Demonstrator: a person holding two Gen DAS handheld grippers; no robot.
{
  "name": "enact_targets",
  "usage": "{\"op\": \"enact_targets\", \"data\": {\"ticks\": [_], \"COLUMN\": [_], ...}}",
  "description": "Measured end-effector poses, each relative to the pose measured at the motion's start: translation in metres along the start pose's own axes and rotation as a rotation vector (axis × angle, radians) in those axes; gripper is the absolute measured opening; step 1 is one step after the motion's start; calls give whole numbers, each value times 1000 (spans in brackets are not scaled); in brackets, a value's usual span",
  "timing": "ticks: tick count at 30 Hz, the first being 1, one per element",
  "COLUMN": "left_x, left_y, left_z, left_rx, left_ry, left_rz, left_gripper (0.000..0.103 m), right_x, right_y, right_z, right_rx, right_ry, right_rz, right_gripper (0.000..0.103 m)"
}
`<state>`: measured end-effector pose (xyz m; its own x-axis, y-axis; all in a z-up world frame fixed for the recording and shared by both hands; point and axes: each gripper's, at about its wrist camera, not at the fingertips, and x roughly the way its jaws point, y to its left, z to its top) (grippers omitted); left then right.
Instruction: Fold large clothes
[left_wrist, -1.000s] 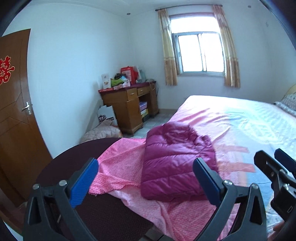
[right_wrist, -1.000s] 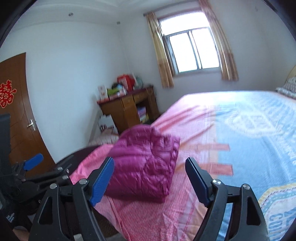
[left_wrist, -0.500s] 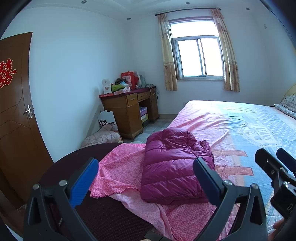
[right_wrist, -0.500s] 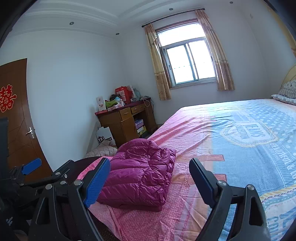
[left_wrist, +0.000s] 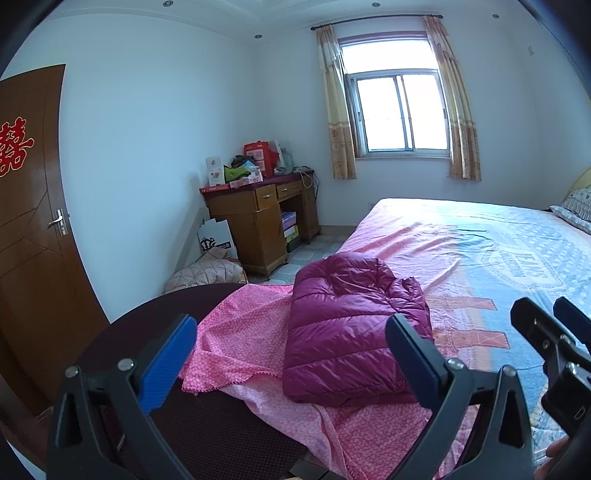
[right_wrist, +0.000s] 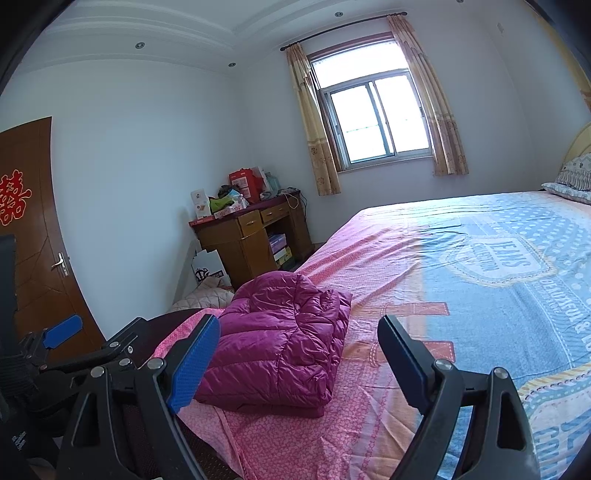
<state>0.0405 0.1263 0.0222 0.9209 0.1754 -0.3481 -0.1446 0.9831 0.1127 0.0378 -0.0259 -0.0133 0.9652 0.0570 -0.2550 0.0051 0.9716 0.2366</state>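
Two tongs, left gripper (left_wrist: 288, 356) and right gripper (right_wrist: 299, 354), both released, empty; folded magenta quilted down jacket (left_wrist: 351, 332) mid-frame on pink-and-blue bedsheet (right_wrist: 461, 288); folding looks finished; next likely set aside.

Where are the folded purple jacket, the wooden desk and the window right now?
purple jacket (left_wrist: 351, 325): left wrist view, middle of its quilted top.
wooden desk (left_wrist: 255, 225): left wrist view, front of its left cabinet.
window (right_wrist: 376, 118): right wrist view, centre of the frame.
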Motion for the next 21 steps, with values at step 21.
{"op": "enact_targets", "data": {"ticks": [21], "left_x": [2], "left_y": [1], "left_z": [-1], "left_rx": [2], "left_ry": [7], "left_rz": [9], "left_gripper": [103], "right_x": [0], "right_y": [-3], "right_z": [-1], "right_rx": [4], "right_ry": [11], "right_rz": [0], "right_gripper": [88]}}
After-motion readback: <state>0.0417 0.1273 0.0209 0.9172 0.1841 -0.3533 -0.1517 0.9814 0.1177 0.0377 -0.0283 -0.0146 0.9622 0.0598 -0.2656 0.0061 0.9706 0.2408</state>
